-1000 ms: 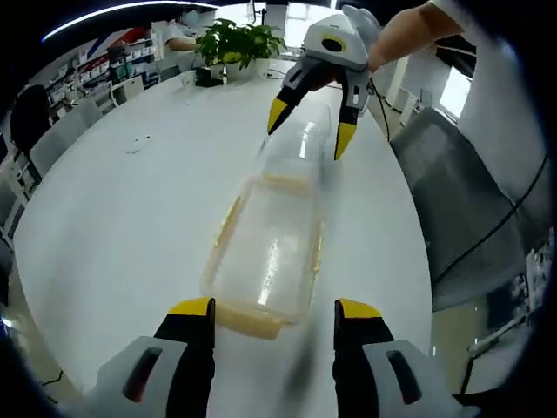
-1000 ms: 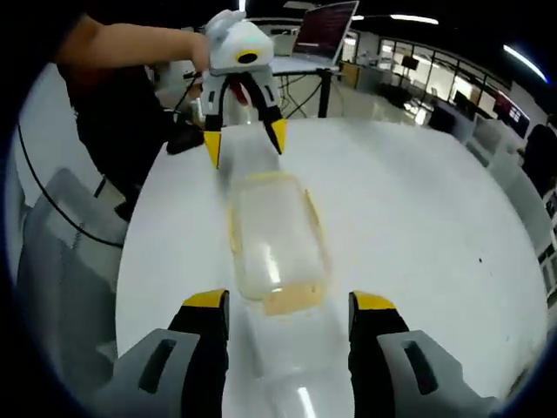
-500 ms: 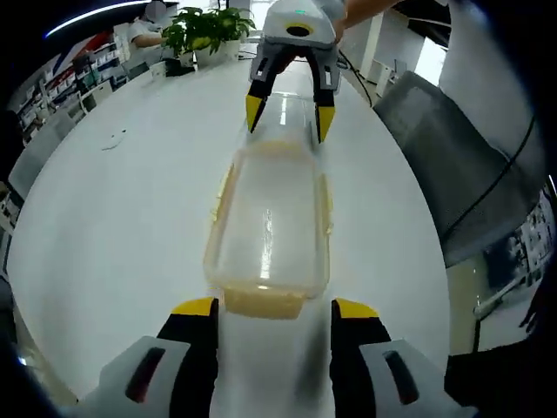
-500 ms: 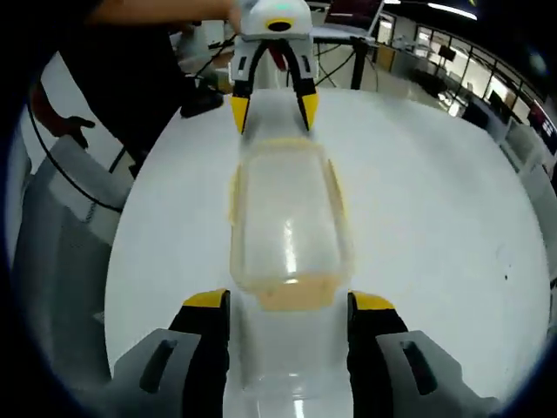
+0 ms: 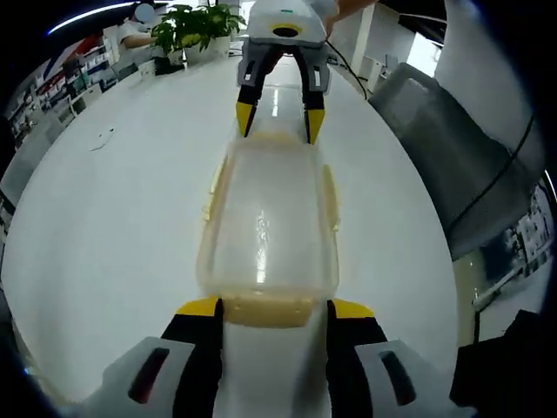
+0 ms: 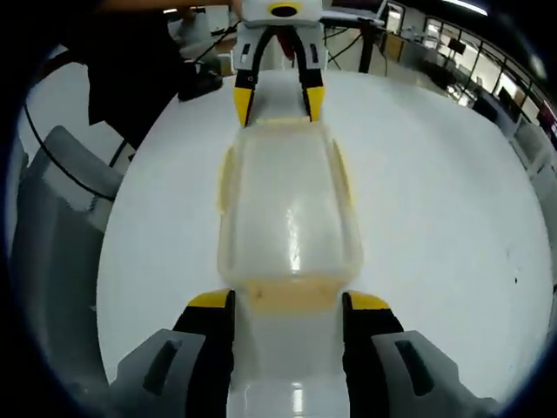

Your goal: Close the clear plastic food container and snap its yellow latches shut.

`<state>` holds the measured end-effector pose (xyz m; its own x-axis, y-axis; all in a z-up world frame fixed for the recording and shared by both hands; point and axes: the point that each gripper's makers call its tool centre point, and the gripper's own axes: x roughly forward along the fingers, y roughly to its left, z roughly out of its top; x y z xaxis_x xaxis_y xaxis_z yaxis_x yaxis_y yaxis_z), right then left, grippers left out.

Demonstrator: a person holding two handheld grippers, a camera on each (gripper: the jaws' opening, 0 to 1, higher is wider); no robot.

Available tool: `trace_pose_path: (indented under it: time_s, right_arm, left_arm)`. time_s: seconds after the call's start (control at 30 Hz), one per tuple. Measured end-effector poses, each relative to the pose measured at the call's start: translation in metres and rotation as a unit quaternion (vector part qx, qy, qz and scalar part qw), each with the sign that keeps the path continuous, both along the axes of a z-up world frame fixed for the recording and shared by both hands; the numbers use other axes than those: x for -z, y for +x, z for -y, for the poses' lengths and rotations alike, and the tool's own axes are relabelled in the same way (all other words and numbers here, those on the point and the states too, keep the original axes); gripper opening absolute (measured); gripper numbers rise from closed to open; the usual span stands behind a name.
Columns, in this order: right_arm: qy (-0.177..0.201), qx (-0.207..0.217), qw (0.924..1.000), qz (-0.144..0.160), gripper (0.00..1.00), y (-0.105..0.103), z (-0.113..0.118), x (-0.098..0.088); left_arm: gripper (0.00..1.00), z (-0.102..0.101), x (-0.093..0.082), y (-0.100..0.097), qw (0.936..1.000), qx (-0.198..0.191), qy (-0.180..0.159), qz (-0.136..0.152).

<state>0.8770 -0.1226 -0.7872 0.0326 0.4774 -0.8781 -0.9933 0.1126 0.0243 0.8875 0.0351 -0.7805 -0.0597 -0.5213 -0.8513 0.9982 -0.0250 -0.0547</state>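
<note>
container (image 5: 268, 231) lies between left claw (image 5: 271, 307) and right claw (image 6: 287, 301), both spread apart.

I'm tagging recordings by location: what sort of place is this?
Probably an open-plan office. The container sits on a long white table, with a grey office chair beside it, potted plants at the far end, and a laptop on a stand behind.

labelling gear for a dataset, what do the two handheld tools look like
Both tools match. The left tool has black jaws with yellow tips rising from a light grey body with dark recessed slots. The right tool has the same black jaws, yellow tips and grey housing. Seen from the front, each has a white-grey head with a small yellow-ringed mark. No cables show on them.
</note>
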Motion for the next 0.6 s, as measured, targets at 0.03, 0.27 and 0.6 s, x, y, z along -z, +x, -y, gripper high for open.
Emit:
trace_pose_path:
  time_s: [0.03,0.27,0.6]
  right_arm:
    - [-0.002,0.001,1.0,-0.001,0.44,-0.0001,0.0001,0.0002]
    - [-0.011,-0.012,0.9998,0.015,0.41,0.0018,-0.0001,0.0012]
    - [-0.009,-0.022,0.9996,0.016,0.38,-0.0003,-0.0011,0.0009]
  left_arm:
    - [0.41,-0.0002,0.0001,0.0004,1.0,-0.001,-0.001,0.001]
    - [0.38,-0.0005,0.0023,0.0054,0.9998,0.004,-0.007,0.016]
    - [0.34,0.0016,0.0003,0.0037,0.9993,0.008,-0.007,0.035]
